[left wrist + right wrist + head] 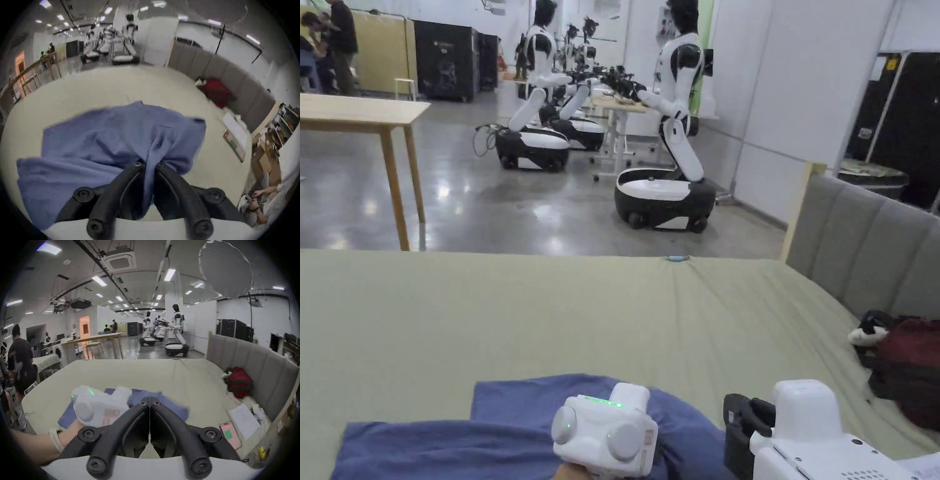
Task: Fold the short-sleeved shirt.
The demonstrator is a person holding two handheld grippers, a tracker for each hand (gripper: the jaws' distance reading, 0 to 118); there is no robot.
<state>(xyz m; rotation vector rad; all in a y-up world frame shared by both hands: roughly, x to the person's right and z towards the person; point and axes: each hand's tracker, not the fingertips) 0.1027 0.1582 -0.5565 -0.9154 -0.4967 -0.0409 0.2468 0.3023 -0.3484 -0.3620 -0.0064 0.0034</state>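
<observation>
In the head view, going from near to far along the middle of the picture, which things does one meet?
Left gripper → blue shirt → green bed sheet → grey floor → white robots.

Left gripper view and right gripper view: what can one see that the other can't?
Left gripper view: the left tool pinching a bunch of the blue shirt. Right gripper view: the right tool shut on nothing, and a person's hand holding the other tool's white body. Both: the blue shirt on the pale green bed and a red bundle by the grey headboard.
</observation>
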